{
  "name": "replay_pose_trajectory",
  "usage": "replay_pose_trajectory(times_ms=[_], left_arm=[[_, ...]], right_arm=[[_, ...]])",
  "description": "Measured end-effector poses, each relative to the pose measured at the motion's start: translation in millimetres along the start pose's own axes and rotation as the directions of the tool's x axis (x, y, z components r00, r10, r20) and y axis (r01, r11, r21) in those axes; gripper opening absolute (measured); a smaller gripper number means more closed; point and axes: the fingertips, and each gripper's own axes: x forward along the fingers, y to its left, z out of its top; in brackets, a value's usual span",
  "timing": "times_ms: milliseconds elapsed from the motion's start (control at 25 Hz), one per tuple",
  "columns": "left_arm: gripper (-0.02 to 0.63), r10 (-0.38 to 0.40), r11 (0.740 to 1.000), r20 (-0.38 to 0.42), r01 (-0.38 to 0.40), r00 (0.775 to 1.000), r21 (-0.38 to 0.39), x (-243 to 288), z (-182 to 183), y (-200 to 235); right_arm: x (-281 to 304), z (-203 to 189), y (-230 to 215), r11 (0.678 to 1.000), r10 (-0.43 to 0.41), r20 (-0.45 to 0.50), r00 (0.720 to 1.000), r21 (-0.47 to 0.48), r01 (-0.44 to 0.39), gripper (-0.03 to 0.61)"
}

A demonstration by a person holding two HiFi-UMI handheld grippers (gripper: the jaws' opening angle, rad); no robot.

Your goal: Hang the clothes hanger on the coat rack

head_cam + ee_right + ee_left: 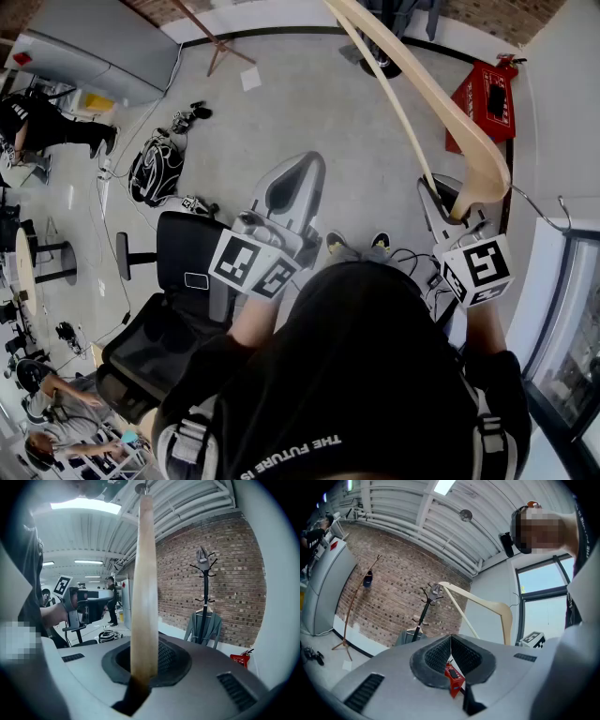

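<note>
My right gripper (454, 201) is shut on one end of a pale wooden clothes hanger (422, 103). The hanger's arm reaches up and away past the top of the head view, and its metal hook (542, 210) sticks out to the right. In the right gripper view the hanger (144, 573) rises straight out of the right gripper (142, 670). The black coat rack (205, 588) stands against the brick wall ahead to the right, with a grey garment (204, 626) hanging on it. My left gripper (292, 183) is held beside the right one. The left gripper (451, 645) is shut with nothing in it and faces the coat rack (424, 611) and the hanger (485, 604).
A black office chair (169, 319) stands by my left side. A red fire-extinguisher box (487, 98) sits on the floor by the right wall, and a window frame (562, 319) is close on the right. A bag (155, 171) and cables lie at the left. A wooden stand (349, 611) leans by the brick wall.
</note>
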Motion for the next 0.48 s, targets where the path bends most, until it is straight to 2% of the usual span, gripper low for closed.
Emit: replay_pose_trajectory(times_ms=[480], left_arm=[[0.020,-0.020,1.000,0.006,0.020,1.000,-0.020,-5.9,2.2,19.6]], right_arm=[[17.4,5.9,13.2,1.000,-0.005,-0.014,1.000,-0.010,0.005,0.038]])
